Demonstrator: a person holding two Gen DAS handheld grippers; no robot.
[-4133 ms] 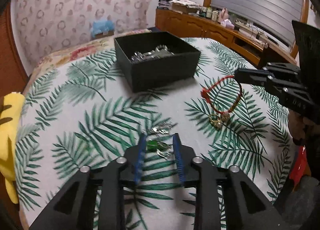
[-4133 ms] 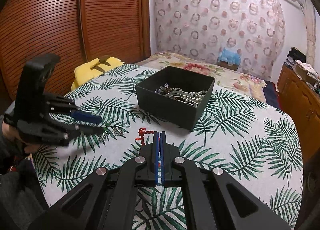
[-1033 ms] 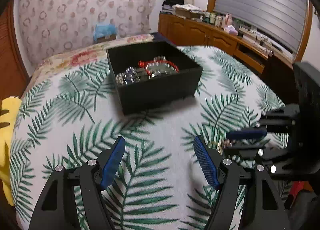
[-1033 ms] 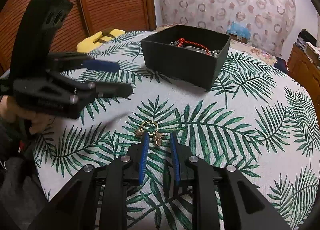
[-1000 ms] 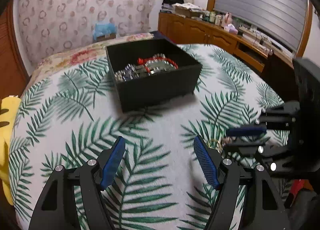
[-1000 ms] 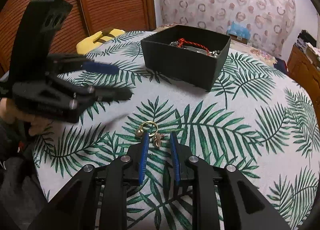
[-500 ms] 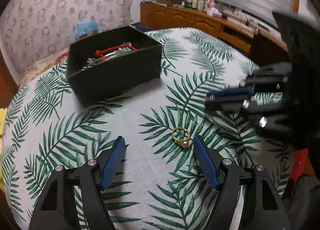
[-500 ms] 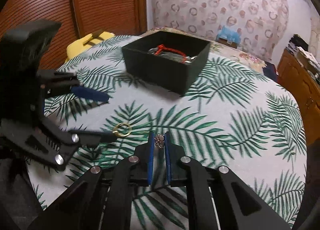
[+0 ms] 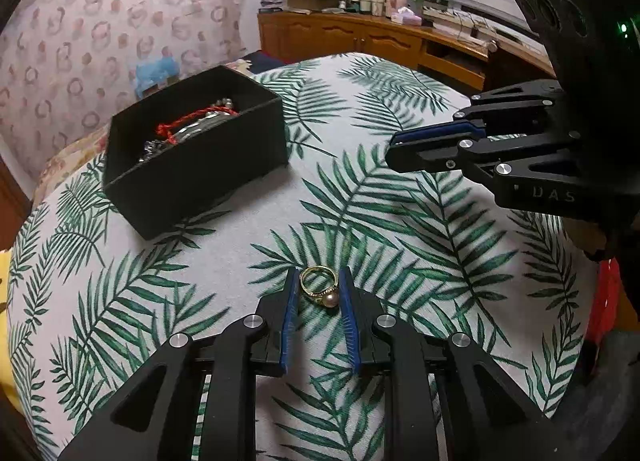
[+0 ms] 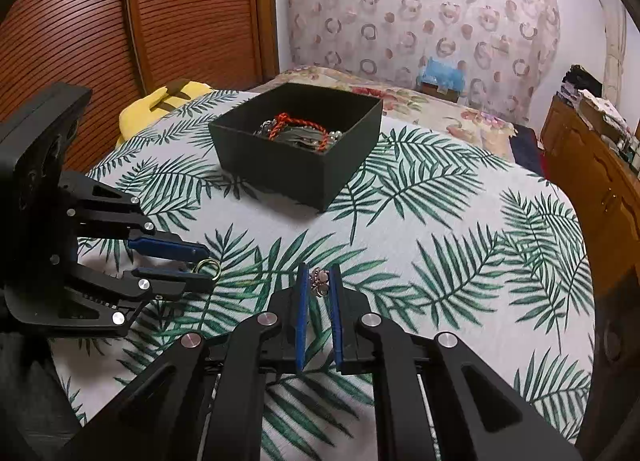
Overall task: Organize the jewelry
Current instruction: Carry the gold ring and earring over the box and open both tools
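Colours and patterns on view

White tablecloth [image 9: 248, 245] with green palm fronds; black box [image 9: 192, 165]; red cord [image 10: 298, 123]; gold ring [image 9: 320, 289]; blue finger pads [image 9: 289, 315]; yellow cushion [image 10: 156, 105]; brown slatted doors [image 10: 132, 21].

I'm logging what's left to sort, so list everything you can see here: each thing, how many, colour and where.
Open black rectangular box: one, black, far middle of the table, holding jewelry.
Red braided cord bracelet: one, red, in the box on top of the silver pieces.
Silver metal jewelry: a pile, count unclear, inside the box.
Gold ring with a pearl: one, gold, on the cloth between the left gripper's fingers.
Small silver-pink charm: one, held at the right gripper's tips.
Palm-leaf tablecloth: one, white and green, covering the table.
Yellow cushion: one, beyond the table's far left edge.
Left gripper: black, blue pads, around the ring.
Right gripper: black, blue pads, pinching the charm.
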